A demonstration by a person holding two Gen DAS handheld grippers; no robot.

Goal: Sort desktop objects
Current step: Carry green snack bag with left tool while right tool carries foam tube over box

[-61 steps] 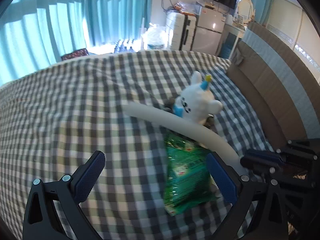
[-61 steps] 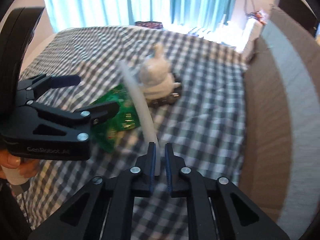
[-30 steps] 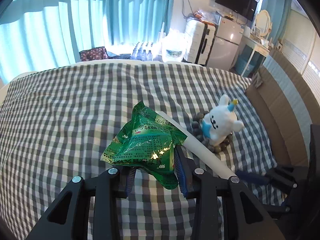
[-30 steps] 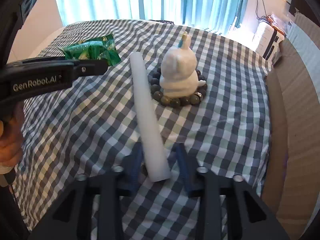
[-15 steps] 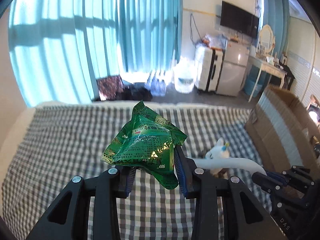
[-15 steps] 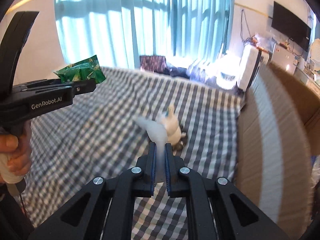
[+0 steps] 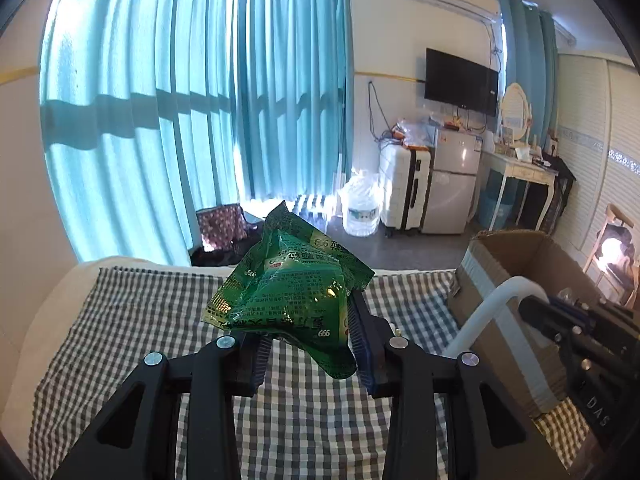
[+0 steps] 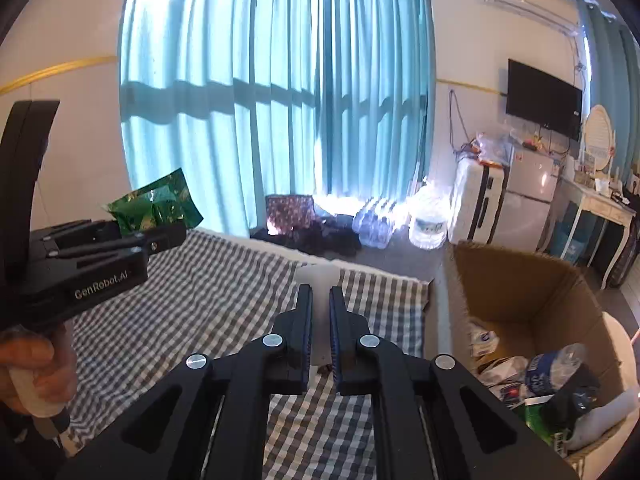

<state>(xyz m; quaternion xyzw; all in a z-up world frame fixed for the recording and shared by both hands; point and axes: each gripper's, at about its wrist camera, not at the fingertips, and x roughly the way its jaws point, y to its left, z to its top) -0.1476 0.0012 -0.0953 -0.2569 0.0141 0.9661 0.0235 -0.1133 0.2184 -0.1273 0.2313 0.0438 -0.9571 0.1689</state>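
Note:
My left gripper is shut on a crinkled green foil packet and holds it high above the checked cloth. The packet also shows in the right wrist view, at the left. My right gripper is shut on a white foam tube, seen end-on between its pads. The tube also arches into the left wrist view at the right. Both grippers are raised and level. The white plush toy is out of view.
An open cardboard box stands right of the checked cloth and holds several items, among them a plastic bottle. It also shows in the left wrist view. Blue curtains, a suitcase and a small fridge stand beyond.
Both grippers have lifted and tilted up from the cloth with their loads. The plush toy has dropped out of view and the cardboard box has come into view at the right.

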